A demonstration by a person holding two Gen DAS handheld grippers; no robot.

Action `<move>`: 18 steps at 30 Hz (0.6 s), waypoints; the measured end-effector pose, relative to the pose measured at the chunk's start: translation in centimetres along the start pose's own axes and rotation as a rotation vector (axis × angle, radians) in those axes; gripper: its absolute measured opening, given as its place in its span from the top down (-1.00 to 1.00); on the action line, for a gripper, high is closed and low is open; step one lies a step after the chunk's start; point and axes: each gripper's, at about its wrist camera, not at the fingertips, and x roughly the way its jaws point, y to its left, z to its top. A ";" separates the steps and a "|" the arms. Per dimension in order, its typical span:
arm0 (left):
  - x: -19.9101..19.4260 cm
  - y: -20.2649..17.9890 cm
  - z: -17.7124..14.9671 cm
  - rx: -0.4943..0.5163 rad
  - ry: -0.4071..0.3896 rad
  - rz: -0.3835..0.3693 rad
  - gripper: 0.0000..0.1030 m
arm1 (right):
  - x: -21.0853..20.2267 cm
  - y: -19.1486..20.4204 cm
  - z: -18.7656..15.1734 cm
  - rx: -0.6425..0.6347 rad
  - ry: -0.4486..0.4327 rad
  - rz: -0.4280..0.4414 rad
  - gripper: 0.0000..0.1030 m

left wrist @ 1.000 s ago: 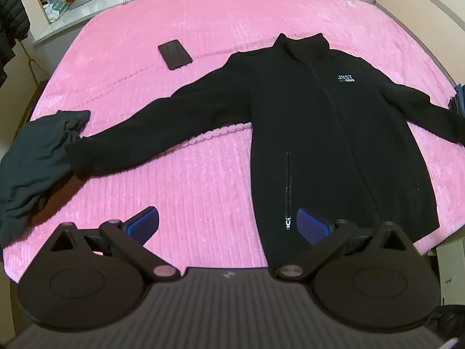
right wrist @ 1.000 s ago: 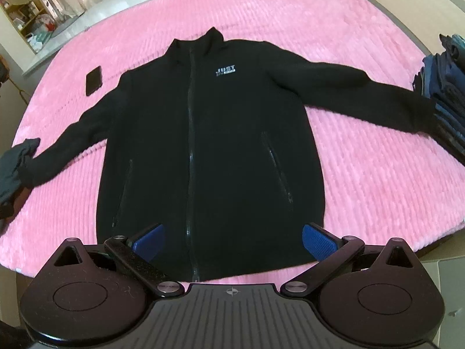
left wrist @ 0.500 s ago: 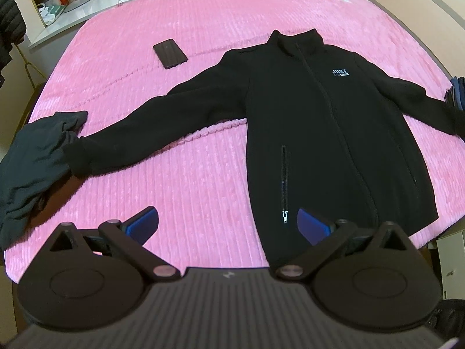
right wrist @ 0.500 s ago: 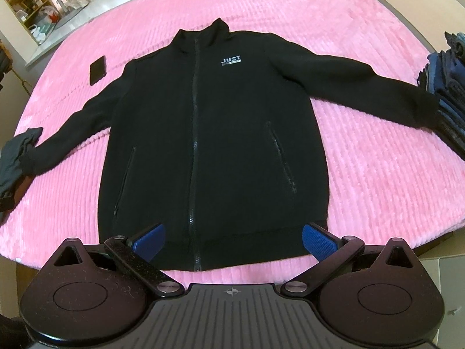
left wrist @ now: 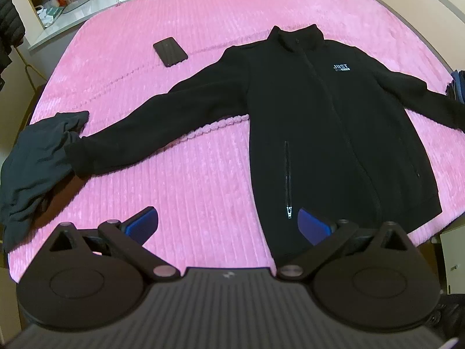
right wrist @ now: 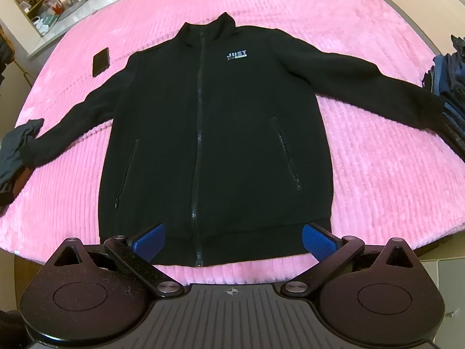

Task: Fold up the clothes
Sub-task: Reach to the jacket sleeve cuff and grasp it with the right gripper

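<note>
A black zip-up jacket [right wrist: 221, 122] with a white chest logo lies flat and face up on the pink bed [right wrist: 363, 180], zipped, both sleeves spread out sideways. In the left wrist view the jacket [left wrist: 334, 133] fills the right half, its left sleeve [left wrist: 151, 133] reaching toward a dark crumpled garment [left wrist: 32, 163]. My left gripper [left wrist: 226, 226] hovers open above the bed beside the jacket's lower left edge, holding nothing. My right gripper [right wrist: 232, 240] hovers open over the jacket's hem, with nothing between its blue pads.
A black phone [left wrist: 170, 51] lies on the bed beyond the left sleeve. A stack of folded dark blue clothes [right wrist: 449, 87] sits at the right edge, touching the right cuff. Shelves and a floor lie beyond the bed's far left corner.
Both grippers have pulled back toward the bed's near edge, so the jacket sits farther away in both views. Neither gripper has taken hold of anything.
</note>
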 end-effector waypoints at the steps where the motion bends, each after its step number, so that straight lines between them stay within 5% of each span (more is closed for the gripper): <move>1: 0.0 0.1 0.0 0.001 0.000 0.000 -0.96 | 0.0 0.0 0.0 -0.003 0.001 0.001 -1.00; 12: 0.1 0.0 0.0 -0.005 0.015 0.016 -0.96 | 0.6 0.3 0.6 -0.034 0.011 0.010 -1.00; 18: -0.6 0.6 0.0 -0.038 0.006 0.053 -0.96 | 1.0 0.1 1.6 -0.039 -0.037 0.085 -1.00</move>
